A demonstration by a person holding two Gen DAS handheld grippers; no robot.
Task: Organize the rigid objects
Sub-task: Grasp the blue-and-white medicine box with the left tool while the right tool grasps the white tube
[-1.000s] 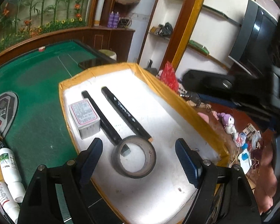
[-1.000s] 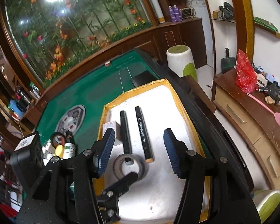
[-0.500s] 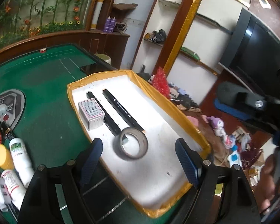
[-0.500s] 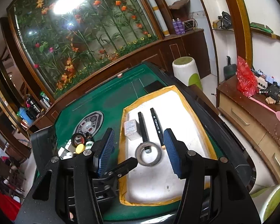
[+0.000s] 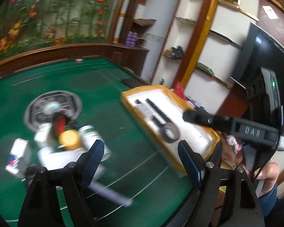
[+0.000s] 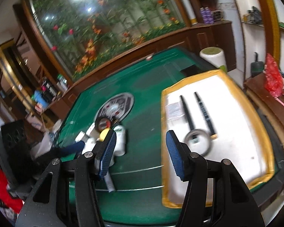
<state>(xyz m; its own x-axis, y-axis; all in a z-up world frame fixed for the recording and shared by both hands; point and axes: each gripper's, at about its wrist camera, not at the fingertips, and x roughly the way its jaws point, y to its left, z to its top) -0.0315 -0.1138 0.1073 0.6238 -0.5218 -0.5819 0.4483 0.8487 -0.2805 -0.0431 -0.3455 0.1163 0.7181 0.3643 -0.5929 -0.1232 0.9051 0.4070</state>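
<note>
Tools were both empty. The left tool (image 5: 141, 156) had its jaws set wide with nothing between them; the right tool (image 6: 141, 152) had a narrower gap, also unloaded. Loose items remained in a cluster on the green table (image 5: 123, 132): white bottles (image 5: 89, 134), a yellow-capped container (image 5: 69, 139) and a small box (image 5: 16, 151). In the left wrist view this cluster lay directly ahead of the left tool and slightly to its left. From the right tool it lay ahead and to the left, beyond the left finger. The yellow-rimmed tray (image 6: 263, 132), to the right of both tools, already held two black markers (image 6: 204, 111), a tape roll (image 6: 197, 141) and a box. The left hand appeared nearer the cluster. Blur hid each bottle's long axis.
</note>
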